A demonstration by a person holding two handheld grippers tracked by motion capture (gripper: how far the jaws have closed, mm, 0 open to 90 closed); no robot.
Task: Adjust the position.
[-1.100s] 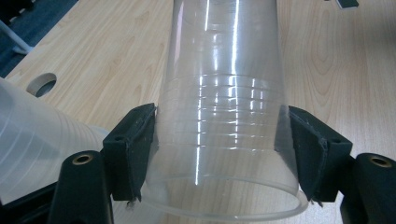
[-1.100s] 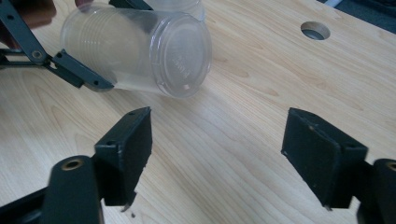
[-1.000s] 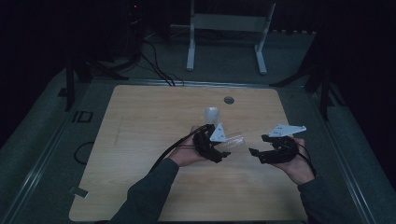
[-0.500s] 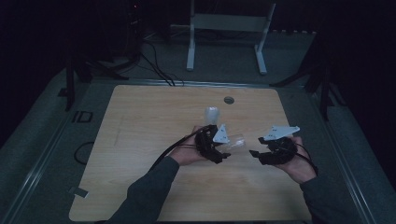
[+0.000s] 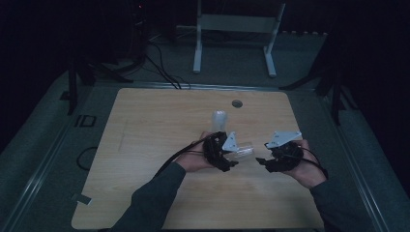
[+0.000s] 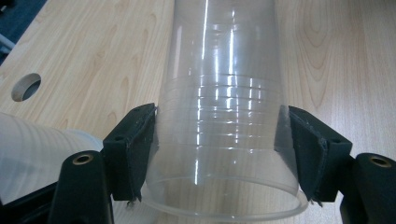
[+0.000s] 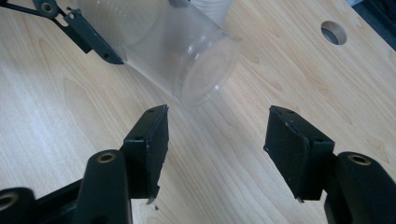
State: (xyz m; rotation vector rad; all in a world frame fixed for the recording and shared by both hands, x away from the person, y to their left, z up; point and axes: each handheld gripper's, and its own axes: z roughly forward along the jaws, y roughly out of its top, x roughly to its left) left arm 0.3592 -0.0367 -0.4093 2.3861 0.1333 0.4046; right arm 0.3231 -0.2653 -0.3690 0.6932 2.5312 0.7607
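A clear plastic cup (image 5: 243, 151) lies on its side just above the wooden table (image 5: 145, 130), pointing right. My left gripper (image 5: 231, 155) is shut on it; in the left gripper view the black pads (image 6: 135, 149) press the cup (image 6: 224, 116) near its rim from both sides. My right gripper (image 5: 261, 162) stands open a short way to the right of the cup's base. In the right gripper view the cup's base (image 7: 205, 70) faces me, above and left of my open gripper (image 7: 217, 140). A second clear cup (image 5: 219, 119) stands upright behind the left hand.
A round hole (image 5: 237, 103) is cut in the table near its far edge. A white metal stand (image 5: 232, 29) and cables (image 5: 164, 72) are on the dark floor behind the table. Bare wood stretches to the left and front.
My right gripper has shifted a little to the left, closer to the cup's base. The left gripper with the cup has barely moved.
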